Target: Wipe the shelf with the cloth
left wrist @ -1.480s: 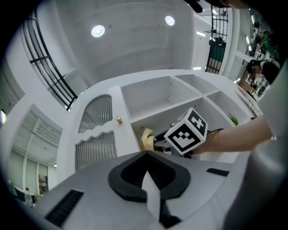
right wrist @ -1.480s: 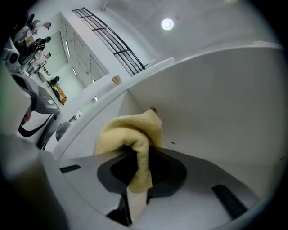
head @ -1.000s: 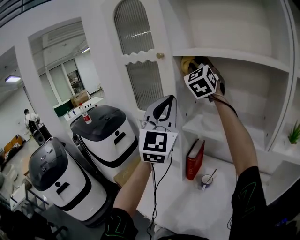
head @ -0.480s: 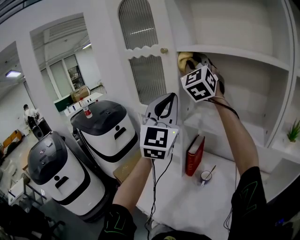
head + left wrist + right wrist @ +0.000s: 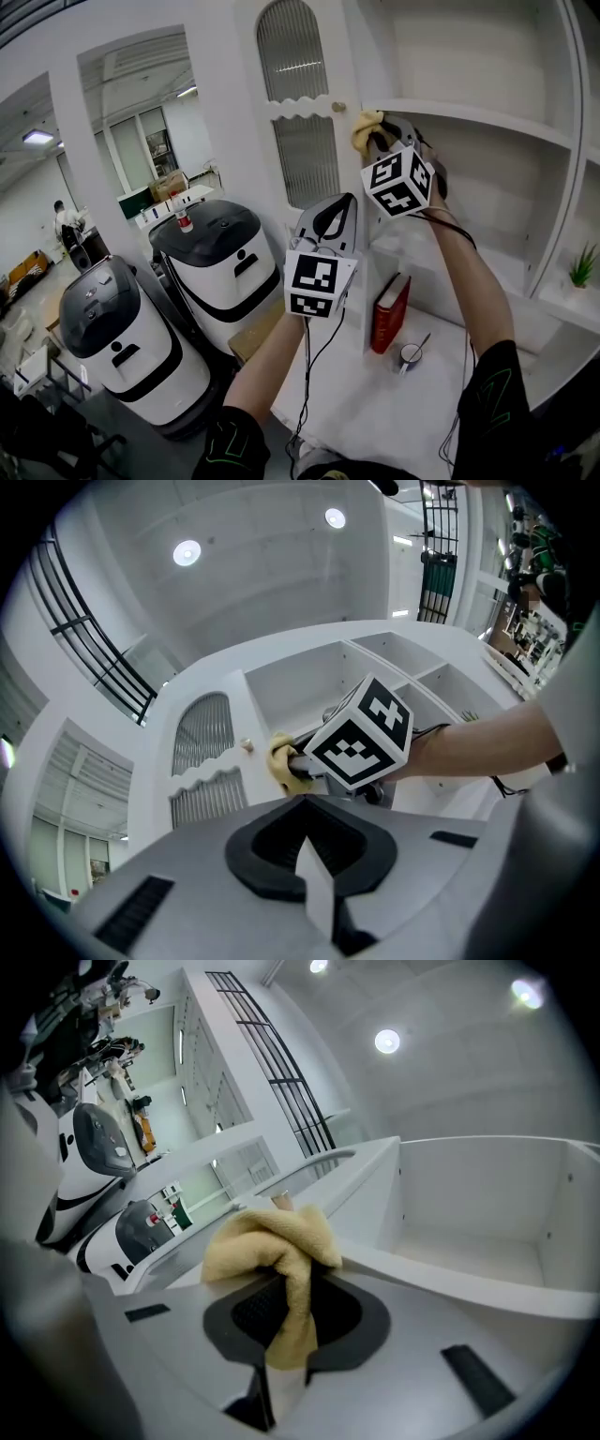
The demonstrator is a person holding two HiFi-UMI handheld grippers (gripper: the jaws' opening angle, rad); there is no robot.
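A crumpled yellow cloth [image 5: 366, 131] is pinched in my right gripper [image 5: 377, 142], which is raised to the left front end of the upper white shelf [image 5: 469, 117]. In the right gripper view the cloth [image 5: 272, 1241] bulges out over the shut jaws, with the shelf board [image 5: 469, 1255] just beyond it. My left gripper [image 5: 328, 202] is held lower, left of the shelves, shut with nothing in it. From the left gripper view I see the cloth [image 5: 281, 761] beside the right gripper's marker cube [image 5: 361, 738].
A white cabinet door with a small knob [image 5: 337, 107] stands just left of the cloth. On the counter below are a red book [image 5: 390, 314] and a cup with a spoon [image 5: 411, 356]. A small plant [image 5: 586, 267] sits at right. Two white-and-black machines [image 5: 211, 262] stand at left.
The right gripper has slid the cloth slightly left and outward, from under the shelf board to its left front end. The left gripper has hardly moved.
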